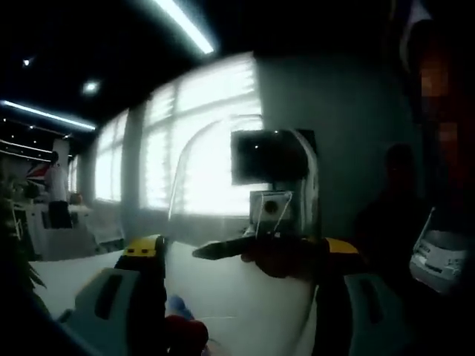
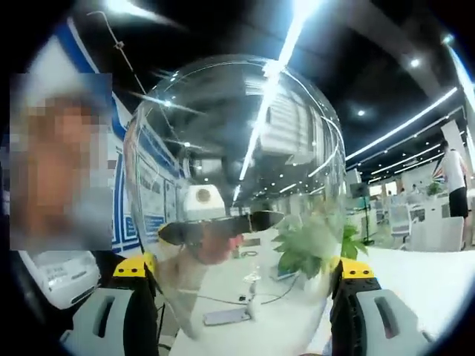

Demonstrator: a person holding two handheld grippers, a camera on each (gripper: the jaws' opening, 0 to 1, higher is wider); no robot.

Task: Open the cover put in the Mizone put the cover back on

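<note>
Both tongs are raised around 1 clear dome cover. Seen from the left gripper view, the left gripper (image 1: 237,259) has its 2 yellow-tipped jaws spread wide, standing at 7 and 5 o'clock, with the clear dome cover (image 1: 193,170) rising between them toward 12 o'clock against bright shuttered windows (image 1: 200,141). Whether the jaws touch the dome's wall I cannot tell; the picture is dark and backlit. Through the dome shows a dark box on a clear mount, and a dark flat bar crosses at the centre.

From the right gripper view, the right gripper (image 2: 241,285) also stands spread, jaws at 7 and 5 o'clock, the dome cover (image 2: 297,148) bulging between them and reaching toward 12 o'clock. Contact with the jaws is again unclear. Behind the glass at 5 o'clock sits a green plant (image 2: 312,248), and a white table (image 2: 415,289) stretches toward 4 o'clock. Ceiling light strips (image 2: 297,30) run at 12 o'clock. A person in white (image 2: 456,185) stands at 3 o'clock.
</note>
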